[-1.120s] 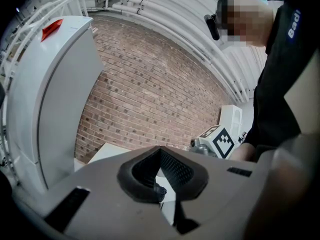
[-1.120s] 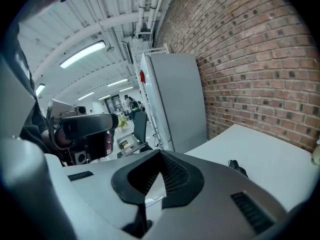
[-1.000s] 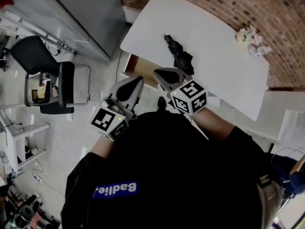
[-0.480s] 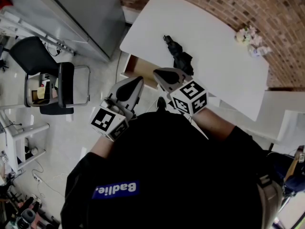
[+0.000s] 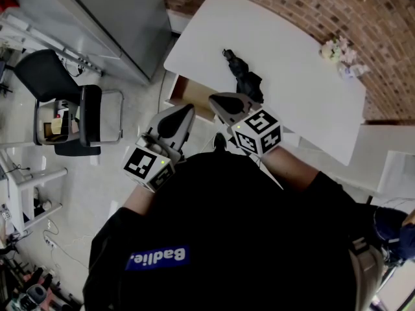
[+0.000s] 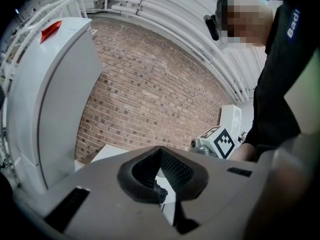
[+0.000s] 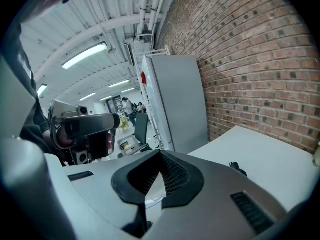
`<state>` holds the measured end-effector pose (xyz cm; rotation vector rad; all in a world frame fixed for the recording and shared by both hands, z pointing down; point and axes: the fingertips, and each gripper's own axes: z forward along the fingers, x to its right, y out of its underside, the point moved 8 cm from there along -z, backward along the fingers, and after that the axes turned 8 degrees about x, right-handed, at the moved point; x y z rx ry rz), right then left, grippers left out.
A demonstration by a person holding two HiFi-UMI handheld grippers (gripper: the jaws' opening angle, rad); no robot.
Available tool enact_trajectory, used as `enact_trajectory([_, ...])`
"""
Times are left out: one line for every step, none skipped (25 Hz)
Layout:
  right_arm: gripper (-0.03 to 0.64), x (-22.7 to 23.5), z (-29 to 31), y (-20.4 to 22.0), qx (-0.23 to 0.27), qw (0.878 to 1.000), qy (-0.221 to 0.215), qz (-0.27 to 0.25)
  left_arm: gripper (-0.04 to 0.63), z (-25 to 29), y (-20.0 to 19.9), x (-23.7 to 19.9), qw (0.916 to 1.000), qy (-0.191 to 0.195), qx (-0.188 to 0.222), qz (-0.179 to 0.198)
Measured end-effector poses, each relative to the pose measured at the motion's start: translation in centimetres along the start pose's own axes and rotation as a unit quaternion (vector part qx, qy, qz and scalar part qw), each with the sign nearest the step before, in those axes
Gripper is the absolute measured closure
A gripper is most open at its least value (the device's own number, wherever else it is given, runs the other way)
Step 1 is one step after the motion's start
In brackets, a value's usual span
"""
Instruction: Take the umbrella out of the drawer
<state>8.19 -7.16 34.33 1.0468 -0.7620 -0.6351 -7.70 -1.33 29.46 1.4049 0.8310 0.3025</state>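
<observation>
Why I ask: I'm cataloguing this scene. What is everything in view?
Table: one, white, by brick wall.
Umbrella: one, black, folded, lying on table.
Drawer: one, wood-coloured, open under table's edge.
Flowers: one bunch, pale, table's right end.
Cabinet: one, grey, left of table.
Chair: one, black, floor at left.
Left gripper: one, grey, shut, empty.
Right gripper: one, grey, shut, empty.
</observation>
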Motion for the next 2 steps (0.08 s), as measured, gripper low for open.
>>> enact_trajectory([0.588,-0.03,-0.02,0.02,0.0,1.0,0.0,0.0,0.598,-0.03,0.0,0.02,1.0,0.0,0.0,0.0])
enact_trajectory([0.588,-0.06,-0.04,0.04,0.0,1.0,0.0,0.001,0.598,-0.07,-0.01,0.04,1.0,0.0,0.0,0.0])
